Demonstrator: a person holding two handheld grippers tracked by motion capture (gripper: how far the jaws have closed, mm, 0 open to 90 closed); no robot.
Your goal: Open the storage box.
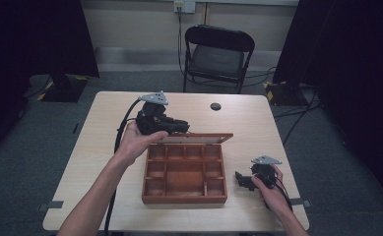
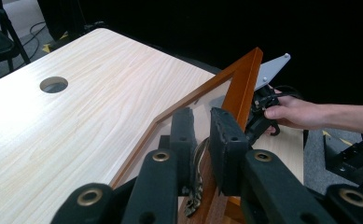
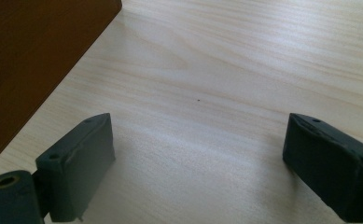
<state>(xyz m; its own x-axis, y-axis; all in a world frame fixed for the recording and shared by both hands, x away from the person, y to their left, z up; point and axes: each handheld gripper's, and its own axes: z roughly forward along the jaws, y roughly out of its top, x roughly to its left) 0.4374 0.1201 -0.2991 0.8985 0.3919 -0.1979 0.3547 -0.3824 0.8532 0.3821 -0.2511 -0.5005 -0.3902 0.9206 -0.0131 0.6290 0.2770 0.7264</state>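
The raised lid [image 2: 237, 88] of the brown wooden compartment box [image 1: 184, 173] is clamped by the left gripper [image 2: 202, 140]; the right gripper [image 3: 198, 163] is held spread apart above the pale wooden surface [image 3: 226, 70].

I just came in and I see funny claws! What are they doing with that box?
A person is working at a table with a gripper in each hand. The left gripper is pinching the frame of the lid of a wooden box and holding it open. The compartments that can be seen look empty. The right gripper waits beside the box, low over the table, with its jaws wide open and nothing in them.
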